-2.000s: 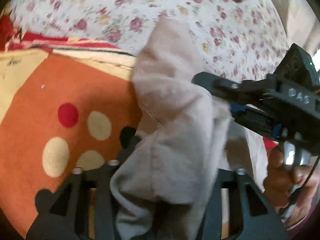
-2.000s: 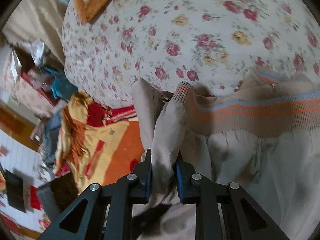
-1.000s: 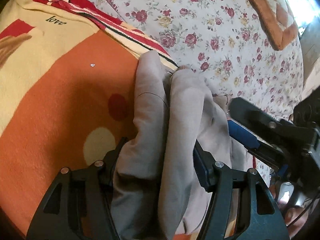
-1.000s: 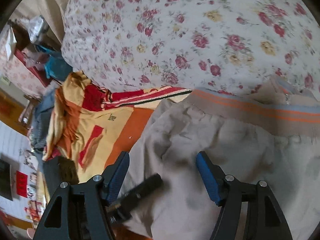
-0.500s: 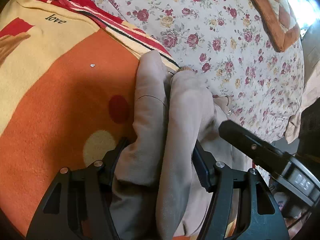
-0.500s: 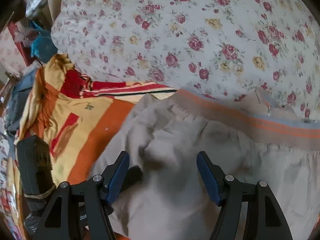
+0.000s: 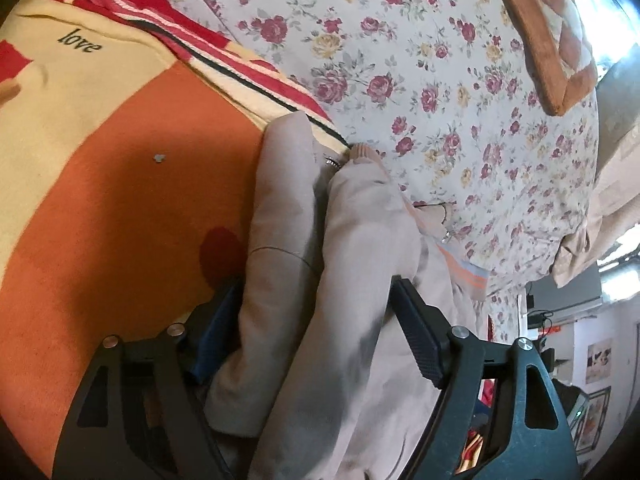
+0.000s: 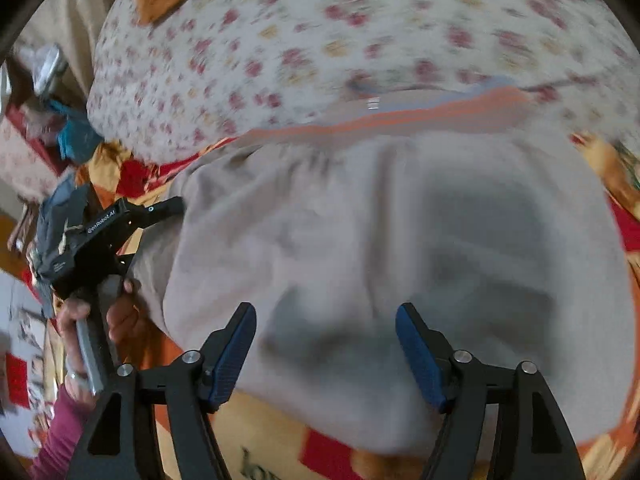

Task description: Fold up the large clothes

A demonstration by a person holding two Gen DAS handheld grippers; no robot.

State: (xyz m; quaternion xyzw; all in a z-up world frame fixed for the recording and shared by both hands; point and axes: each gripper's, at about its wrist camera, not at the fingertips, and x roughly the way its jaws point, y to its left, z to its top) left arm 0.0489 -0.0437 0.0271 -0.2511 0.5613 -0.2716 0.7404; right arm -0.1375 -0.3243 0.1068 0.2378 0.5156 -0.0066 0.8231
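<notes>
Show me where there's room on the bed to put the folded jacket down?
The flowered sheet is bare between the beige jacket and the brown cushion. The orange blanket left of the jacket is bare too. It is crowded around the left gripper, which is full of bunched cloth.

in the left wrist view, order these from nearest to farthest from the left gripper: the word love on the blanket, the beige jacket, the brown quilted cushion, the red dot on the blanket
1. beige jacket, bunched between the left gripper fingers
2. red dot, just left of the jacket on the orange blanket
3. word love, upper left
4. brown quilted cushion, far upper right on the floral cover
</notes>
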